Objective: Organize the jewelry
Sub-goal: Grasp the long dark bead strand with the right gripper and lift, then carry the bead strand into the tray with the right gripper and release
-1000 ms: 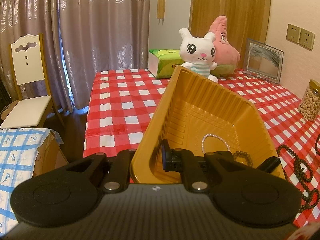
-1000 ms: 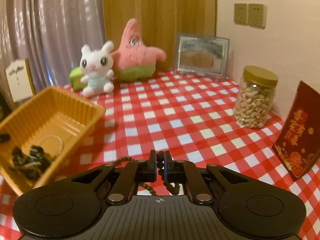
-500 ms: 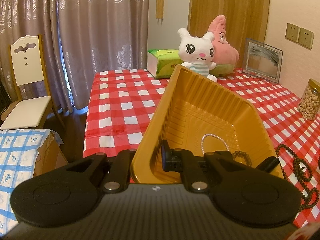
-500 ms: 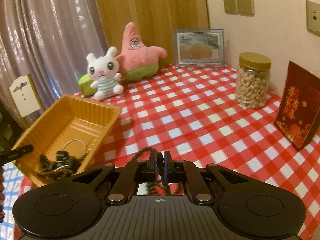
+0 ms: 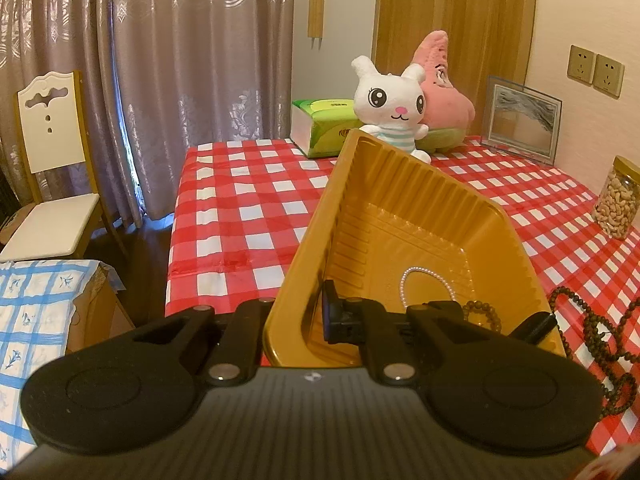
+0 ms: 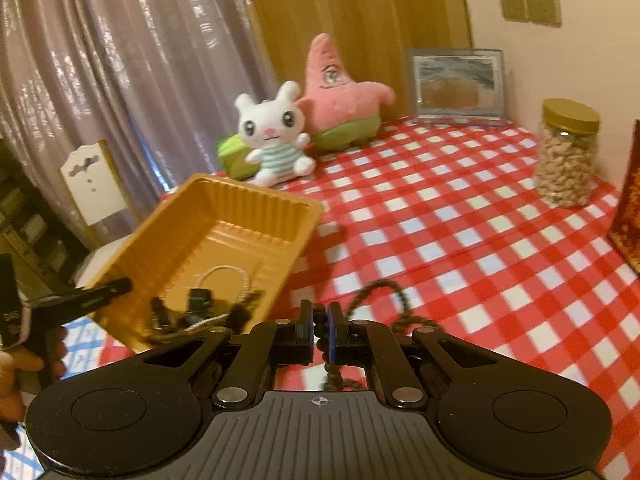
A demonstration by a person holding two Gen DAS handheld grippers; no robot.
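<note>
Both jaws clamped: tray [image 5: 420,216], beads [image 6: 320,330].

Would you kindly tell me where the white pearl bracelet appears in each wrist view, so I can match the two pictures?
Left wrist view: the white pearl bracelet lies on the floor of the yellow tray, lower centre-right.
Right wrist view: it lies in the tray, lower left of centre.
Shared landmark: the white rabbit plush behind the tray's far end.

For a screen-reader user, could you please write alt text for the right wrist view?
The right gripper pinches a dark brown wooden bead strand above a red-and-white checked tablecloth. At left, a tilted golden plastic tray holds a white pearl loop and dark jewelry.
</note>
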